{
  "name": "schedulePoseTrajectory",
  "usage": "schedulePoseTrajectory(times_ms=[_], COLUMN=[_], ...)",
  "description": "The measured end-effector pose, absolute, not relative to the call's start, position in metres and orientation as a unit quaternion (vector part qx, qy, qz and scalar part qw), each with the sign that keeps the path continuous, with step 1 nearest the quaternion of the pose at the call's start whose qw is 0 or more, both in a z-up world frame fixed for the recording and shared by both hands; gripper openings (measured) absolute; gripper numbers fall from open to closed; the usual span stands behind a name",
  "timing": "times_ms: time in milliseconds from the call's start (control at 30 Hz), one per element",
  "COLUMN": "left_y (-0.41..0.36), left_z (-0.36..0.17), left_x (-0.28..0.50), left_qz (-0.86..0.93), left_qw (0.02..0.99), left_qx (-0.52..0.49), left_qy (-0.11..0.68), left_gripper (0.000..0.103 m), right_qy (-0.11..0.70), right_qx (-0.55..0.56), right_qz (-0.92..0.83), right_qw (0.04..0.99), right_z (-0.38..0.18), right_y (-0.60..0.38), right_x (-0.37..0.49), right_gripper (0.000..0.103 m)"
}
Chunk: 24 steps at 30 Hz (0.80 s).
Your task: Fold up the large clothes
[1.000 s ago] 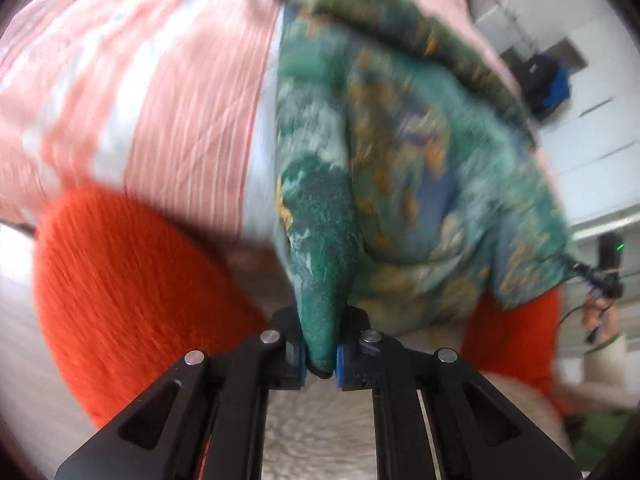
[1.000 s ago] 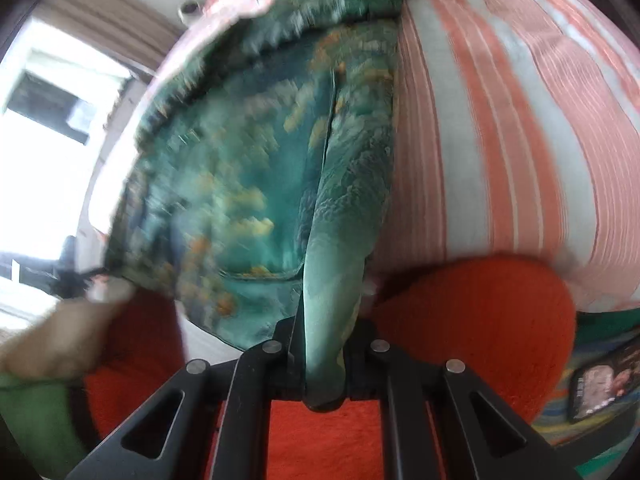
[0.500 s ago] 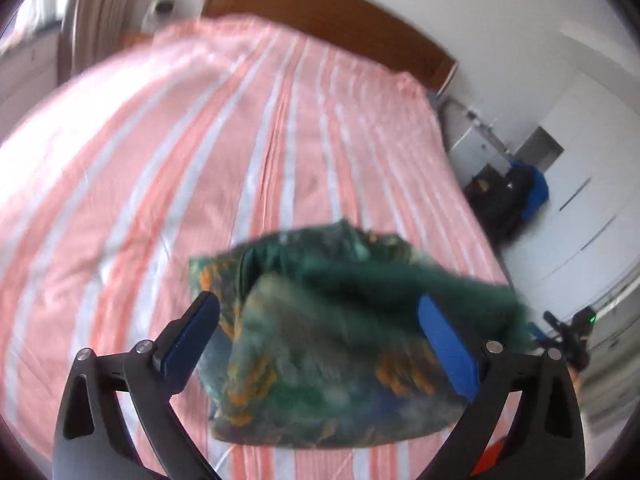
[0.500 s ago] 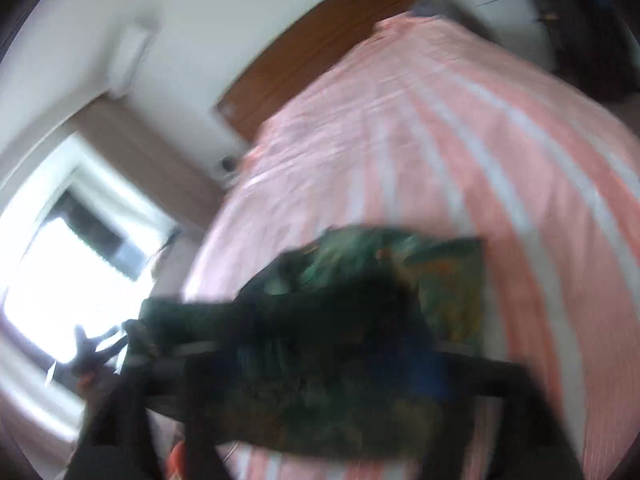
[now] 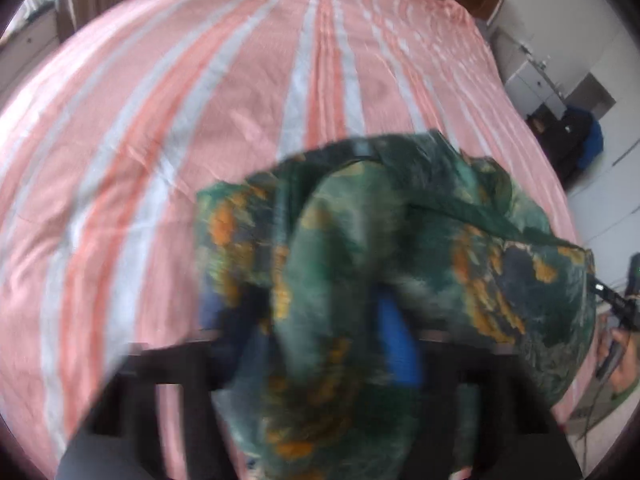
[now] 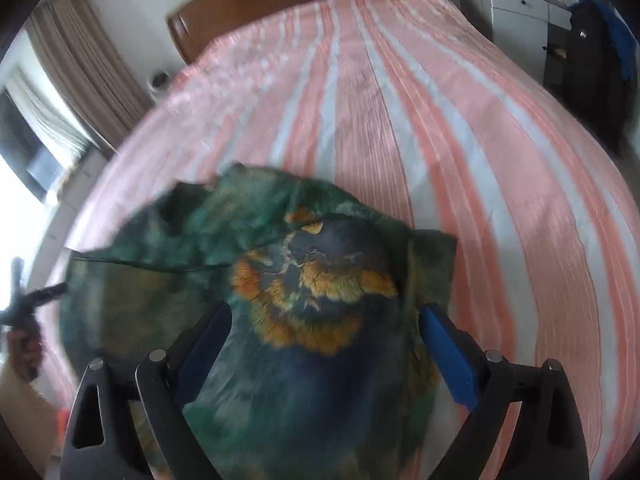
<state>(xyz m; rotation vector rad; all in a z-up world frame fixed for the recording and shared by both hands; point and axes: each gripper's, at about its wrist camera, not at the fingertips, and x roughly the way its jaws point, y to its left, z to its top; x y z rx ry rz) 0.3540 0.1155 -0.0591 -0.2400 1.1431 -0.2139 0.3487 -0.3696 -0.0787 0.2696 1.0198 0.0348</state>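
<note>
A second ago both my jaws pinched hanging folds of the garment (image 5: 400, 248) over an orange cushion; now it lies bunched on the bed (image 5: 248, 92), at the near edge. The cloth is dark green, mottled with blue and orange flower shapes, rumpled into loose ridges with a thin dark seam line across the top. My left gripper (image 5: 320, 344) is blurred, its jaws closing with a fold of cloth between them. My right gripper (image 6: 324, 344) stands wide, jaws easing inward, cloth draped between the blue pads (image 6: 448, 356) without being pressed.
</note>
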Motion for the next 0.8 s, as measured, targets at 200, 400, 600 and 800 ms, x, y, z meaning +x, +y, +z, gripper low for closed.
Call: schedulePoseTrajectory(times_ms=[200,400,600,800], left_y=[0.1,0.085,0.074,0.092], left_z=[0.002,0.056,-0.03,-0.111], left_x=[0.329,0.359,0.431,0.421], left_qz=[-0.103,-0.065,-0.004,-0.023], left_qw=[0.874,0.929,0.915,0.913], left_qx=[-0.04,0.007,0.022,-0.014], left_qy=[0.473,0.363,0.404,0.406], left_gripper=[0.007,0.007,0.008,0.011], right_qy=[0.477,0.358,0.345,0.438], right_qx=[0.025,-0.015,0.023,0.056], right_qz=[-0.008,-0.017,-0.059,-0.054], right_qw=[0.878,0.933,0.936,0.896], right_z=[-0.065,0.029,0.0,-0.144], right_y=[-0.34,-0.338,-0.349,-0.36], right_x=[0.348,0.353,0.421,0.452], right_gripper=[0.014,0.014,0.014,0.016])
